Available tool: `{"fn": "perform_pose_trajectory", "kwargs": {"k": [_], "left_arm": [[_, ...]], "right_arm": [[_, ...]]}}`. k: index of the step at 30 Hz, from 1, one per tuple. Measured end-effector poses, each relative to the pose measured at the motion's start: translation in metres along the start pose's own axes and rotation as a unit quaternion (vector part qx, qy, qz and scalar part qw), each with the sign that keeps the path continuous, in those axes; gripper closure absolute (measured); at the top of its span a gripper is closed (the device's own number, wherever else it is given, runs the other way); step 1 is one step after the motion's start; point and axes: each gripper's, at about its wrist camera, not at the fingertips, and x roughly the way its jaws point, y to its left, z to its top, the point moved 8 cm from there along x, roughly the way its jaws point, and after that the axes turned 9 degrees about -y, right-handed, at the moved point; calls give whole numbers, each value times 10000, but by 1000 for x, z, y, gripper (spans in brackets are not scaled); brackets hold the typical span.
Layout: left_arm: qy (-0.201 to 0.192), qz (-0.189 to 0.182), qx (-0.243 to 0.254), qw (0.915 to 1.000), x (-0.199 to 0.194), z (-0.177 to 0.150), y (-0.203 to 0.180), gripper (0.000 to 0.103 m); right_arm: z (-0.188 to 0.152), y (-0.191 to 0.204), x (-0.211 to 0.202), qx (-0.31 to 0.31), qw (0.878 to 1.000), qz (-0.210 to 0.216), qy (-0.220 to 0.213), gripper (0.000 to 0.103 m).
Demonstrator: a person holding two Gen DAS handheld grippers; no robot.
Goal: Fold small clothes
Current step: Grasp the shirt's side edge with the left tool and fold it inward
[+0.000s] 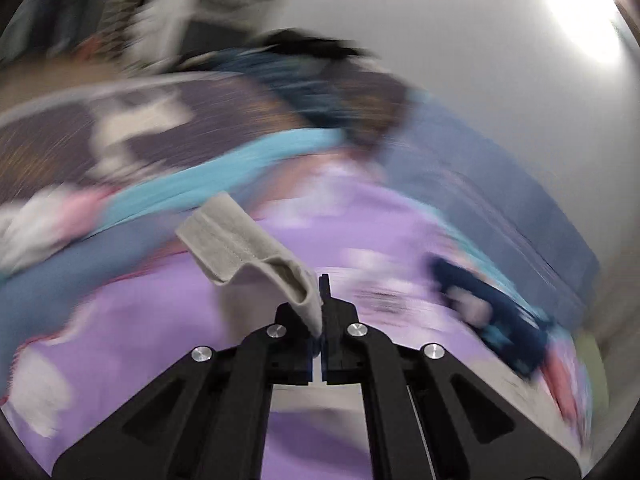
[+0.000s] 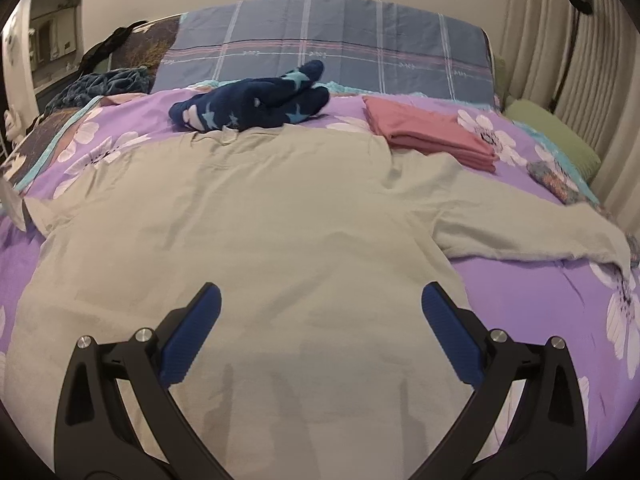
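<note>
A pale grey-beige shirt (image 2: pixel 260 232) lies spread flat on the purple floral bedcover (image 2: pixel 540 292), its right sleeve (image 2: pixel 532 228) stretched out to the right. My right gripper (image 2: pixel 320 300) hovers over the shirt's lower middle, jaws wide open and empty. My left gripper (image 1: pixel 322 300) is shut on a folded hem of the same grey-beige cloth (image 1: pixel 244 248), which sticks up and left from the jaws above the bedcover (image 1: pixel 132 320). The left wrist view is heavily motion-blurred.
Dark blue star-patterned socks (image 2: pixel 256 104) lie beyond the shirt's collar. A folded pink garment (image 2: pixel 428 132) sits at the back right. A plaid pillow (image 2: pixel 328 44) lies at the head of the bed, a green cushion (image 2: pixel 556 140) at its right edge. Curtains (image 2: pixel 592 60) hang on the right.
</note>
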Motion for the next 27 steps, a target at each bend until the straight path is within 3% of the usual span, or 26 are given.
{"fn": "perform_pose_trajectory", "kwargs": {"k": [2, 3, 4, 5, 8, 11, 14, 16, 19, 20, 21, 22, 24, 27], "left_arm": [[33, -805, 657, 9946, -14, -9, -96, 101], [65, -1028, 830, 9912, -17, -16, -122, 101], [154, -1521, 1163, 9814, -27, -34, -174, 101], [220, -1770, 1332, 9749, -31, -47, -200, 101], [623, -2670, 2029, 9400, -51, -120, -298, 101], [1076, -3086, 2508, 9112, -59, -197, -353, 101], [1633, -3188, 2734, 8927, -51, -265, -376, 101], [1944, -3164, 2807, 8850, -45, -300, -376, 101], [2248, -3107, 2786, 8805, -35, -327, -368, 101], [2335, -3098, 2715, 8808, -34, -331, -364, 101], [2396, -3092, 2631, 8819, -34, -333, -360, 101], [2431, -3093, 2562, 8829, -35, -332, -356, 101], [2464, -3111, 2465, 8842, -34, -332, -351, 101], [2469, -3138, 2429, 8841, -37, -330, -349, 101]], "right_arm": [[-2, -7, -1, 178, 9998, 43, 34, 2], [-3, -13, -1, 274, 9996, 43, 58, 2], [-4, -18, -2, 326, 9994, 17, 69, 2], [-6, -26, -3, 373, 9993, -51, 71, 2], [-10, -45, -4, 385, 9989, -249, 79, 2], [-13, -67, -4, 366, 9983, -436, 94, 2], [-13, -84, -3, 392, 9981, -463, 99, 2], [-11, -91, -2, 449, 9983, -337, 129, 2], [0, -94, 10, 561, 9981, 116, 231, 4], [8, -93, 18, 632, 9969, 367, 281, 12], [14, -90, 23, 663, 9959, 526, 329, 29], [21, -85, 32, 680, 9941, 736, 411, 37], [36, -70, 51, 684, 9884, 1212, 611, 69], [48, -41, 84, 973, 9679, 1999, 1173, 68]]}}
